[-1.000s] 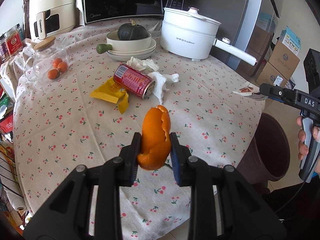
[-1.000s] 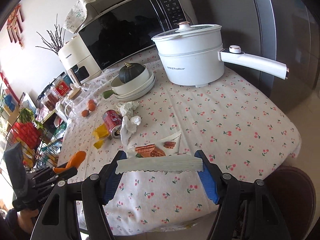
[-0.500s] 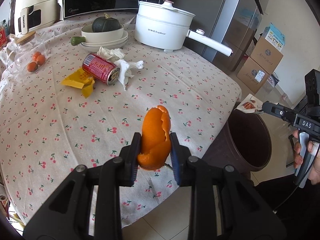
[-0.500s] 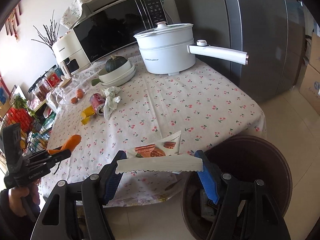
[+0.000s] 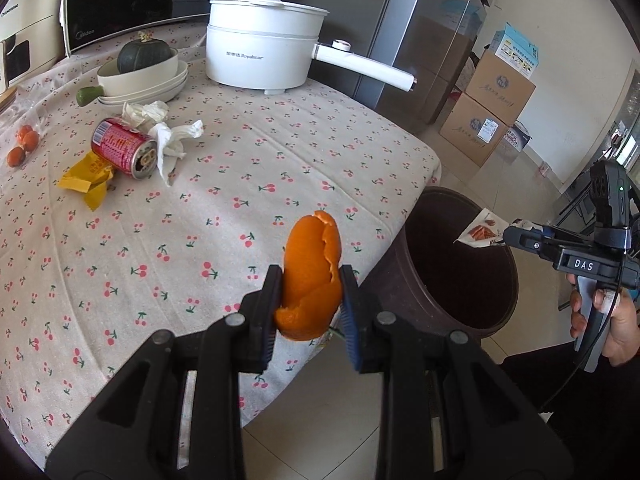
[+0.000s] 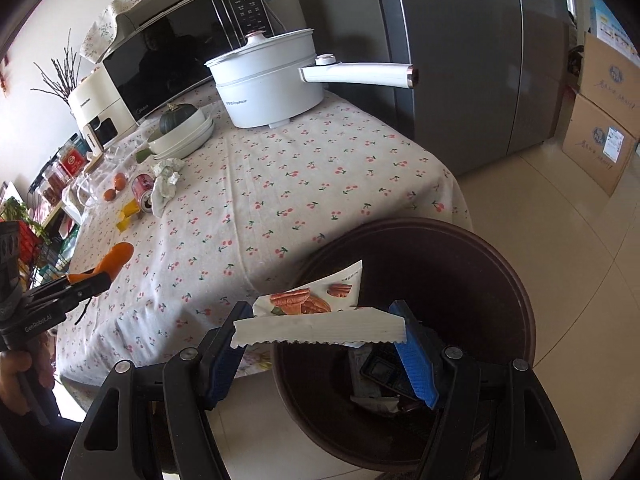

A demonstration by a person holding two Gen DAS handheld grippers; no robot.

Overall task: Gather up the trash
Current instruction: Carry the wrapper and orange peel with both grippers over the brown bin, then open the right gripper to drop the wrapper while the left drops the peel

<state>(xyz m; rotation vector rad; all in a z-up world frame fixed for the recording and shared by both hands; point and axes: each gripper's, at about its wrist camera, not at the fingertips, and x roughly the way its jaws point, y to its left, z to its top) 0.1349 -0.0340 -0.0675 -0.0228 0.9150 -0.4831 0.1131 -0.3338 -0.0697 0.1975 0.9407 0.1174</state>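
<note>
Carrying 2 pieces of trash at once, 1 per tool, toward the brown bin (image 6: 520, 292) parked on the floor hard against the table's (image 5: 280, 160) corner, presumably so scraps can go straight in off the edge. Left gripper (image 5: 309, 304) clamped narrow on the orange peel (image 5: 312, 280), pads pressing its 2 flanks, the curl standing upright above the jaws; held over the tablecloth near the corner, short of the bin's rim, so not yet in place for a drop. Right gripper (image 6: 320, 332) set fairly wide, closed across the width of a snack wrapper (image 6: 316, 316), white crimped edge spanning pad to pad and the printed face lifted behind; gripped by its ends, probably to keep the limp foil from folding or slipping. Poised above the bin's mouth on the near side, other litter visible in the bottom, so likely the first to let go. Left on the cloth, well apart from the bin: a red can (image 5: 124, 148) on its side, a yellow wrapper (image 5: 86, 178) touching it, and crumpled tissue (image 5: 168, 140) just beside its open end, all 3 clustered near the stacked bowls. Judged about midway: 2 items in hand, 3 to fetch. Main risk: the light wrapper drifting past the rim if released too high.
</note>
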